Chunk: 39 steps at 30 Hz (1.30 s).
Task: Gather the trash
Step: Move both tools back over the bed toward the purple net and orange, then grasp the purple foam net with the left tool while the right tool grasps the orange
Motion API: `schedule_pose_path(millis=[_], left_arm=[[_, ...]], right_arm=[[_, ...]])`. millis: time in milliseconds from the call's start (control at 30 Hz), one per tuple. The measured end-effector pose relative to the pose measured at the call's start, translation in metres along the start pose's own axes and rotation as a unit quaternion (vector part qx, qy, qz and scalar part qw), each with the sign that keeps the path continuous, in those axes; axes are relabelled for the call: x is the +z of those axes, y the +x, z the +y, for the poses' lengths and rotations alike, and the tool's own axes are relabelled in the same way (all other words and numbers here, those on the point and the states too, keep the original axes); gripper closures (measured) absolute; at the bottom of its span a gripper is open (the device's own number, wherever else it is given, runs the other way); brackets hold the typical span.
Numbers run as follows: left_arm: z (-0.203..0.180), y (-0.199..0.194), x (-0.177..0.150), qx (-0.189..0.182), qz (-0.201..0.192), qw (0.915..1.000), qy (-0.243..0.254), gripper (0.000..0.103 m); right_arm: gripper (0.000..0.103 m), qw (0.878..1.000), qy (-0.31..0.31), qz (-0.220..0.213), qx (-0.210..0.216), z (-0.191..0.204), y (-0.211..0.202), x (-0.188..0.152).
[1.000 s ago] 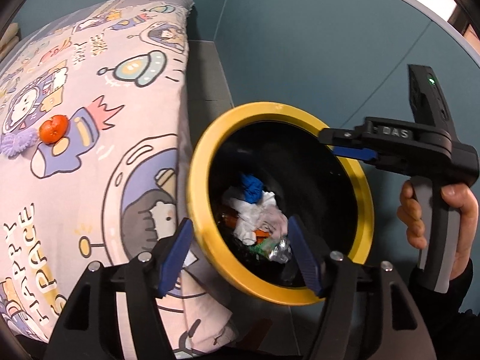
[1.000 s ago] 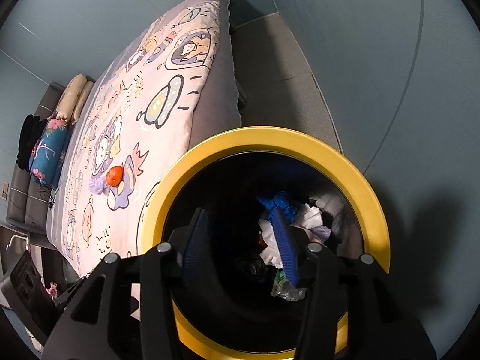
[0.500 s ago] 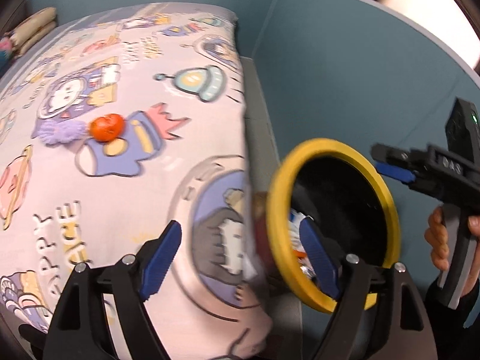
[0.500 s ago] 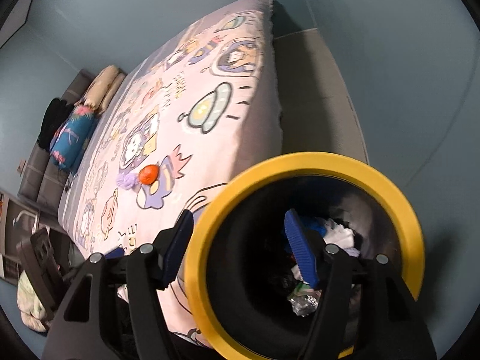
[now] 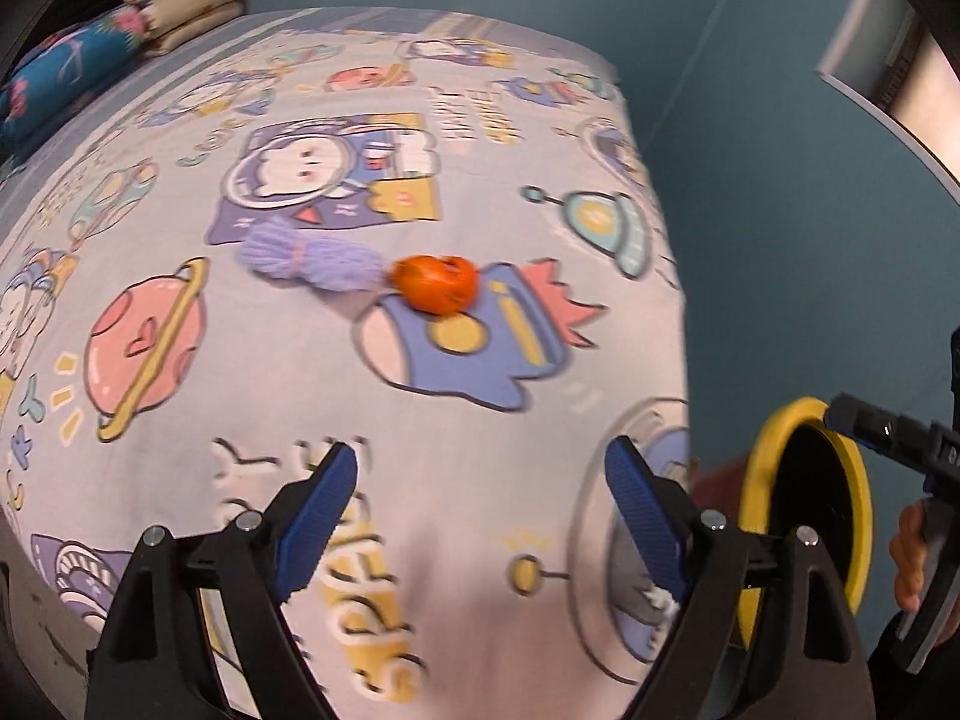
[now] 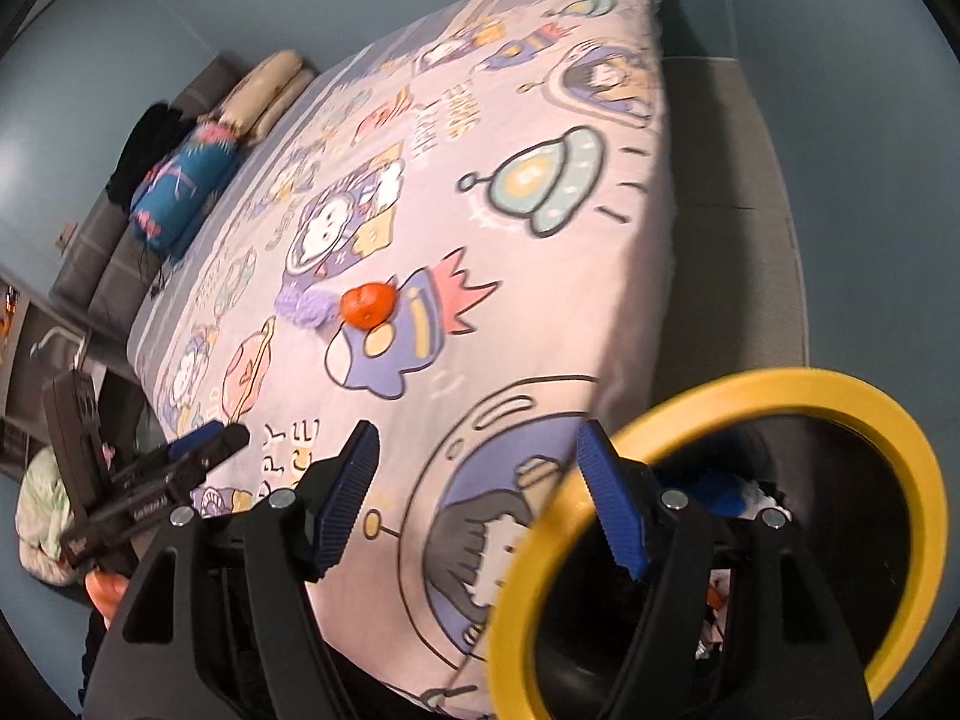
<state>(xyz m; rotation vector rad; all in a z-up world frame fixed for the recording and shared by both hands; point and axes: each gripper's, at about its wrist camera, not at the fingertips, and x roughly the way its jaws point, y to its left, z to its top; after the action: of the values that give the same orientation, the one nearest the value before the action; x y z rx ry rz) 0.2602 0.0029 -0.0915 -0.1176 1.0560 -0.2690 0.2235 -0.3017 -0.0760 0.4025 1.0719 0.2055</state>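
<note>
An orange peel [image 5: 437,292] lies on the cartoon-print bed sheet [image 5: 240,396], touching a fluffy purple bundle [image 5: 306,256]. Both show in the right wrist view too, the orange peel [image 6: 367,304] and the purple bundle [image 6: 305,303]. My left gripper [image 5: 480,516] is open and empty above the near part of the bed. My right gripper [image 6: 477,498] is open and empty over the bed's corner. A black bin with a yellow rim [image 6: 678,402] stands beside the bed with trash [image 6: 726,492] inside; it also shows in the left wrist view [image 5: 759,468].
Pillows [image 5: 78,60] and a folded beige blanket [image 5: 192,6] lie at the bed's head. Teal walls [image 5: 780,180] surround the bed. A grey floor strip [image 6: 732,180] runs beside the bed. A light cloth heap [image 6: 42,510] lies on the floor at left.
Both grippers have swung from over the bin toward the bed. The orange peel and purple bundle are now ahead of the left gripper. Both stay open and empty.
</note>
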Motion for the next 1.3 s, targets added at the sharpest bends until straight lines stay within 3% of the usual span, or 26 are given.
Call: schedule_pose_path(millis=[500,833,1000,1233,1300], left_arm=[[0.091,0.051,0.055,0.053,0.018,0.9948,-0.085,0.021],[0.141,0.103,0.099,0.06,0.056,0.9815,-0.173,0.021],[0.157,0.123,0.107,0.033,0.075,0.9705,-0.227,0.021],[0.164,0.138,0.118,-0.036,0.091,0.9516,-0.291,0.021],[0.162,0.142,0.123,-0.038,0.094,0.9496,-0.297,0.021]], right_arm=[[0.033,0.991,-0.112,0.066,-0.011,0.074,0.099,0.035],[0.033,0.977,-0.19,0.088,-0.031,0.114,0.168,0.061],[0.033,0.966,-0.244,0.079,-0.043,0.133,0.196,0.071],[0.033,0.962,-0.255,0.091,-0.047,0.143,0.227,0.082],[0.033,0.96,-0.258,0.092,-0.047,0.146,0.233,0.084]])
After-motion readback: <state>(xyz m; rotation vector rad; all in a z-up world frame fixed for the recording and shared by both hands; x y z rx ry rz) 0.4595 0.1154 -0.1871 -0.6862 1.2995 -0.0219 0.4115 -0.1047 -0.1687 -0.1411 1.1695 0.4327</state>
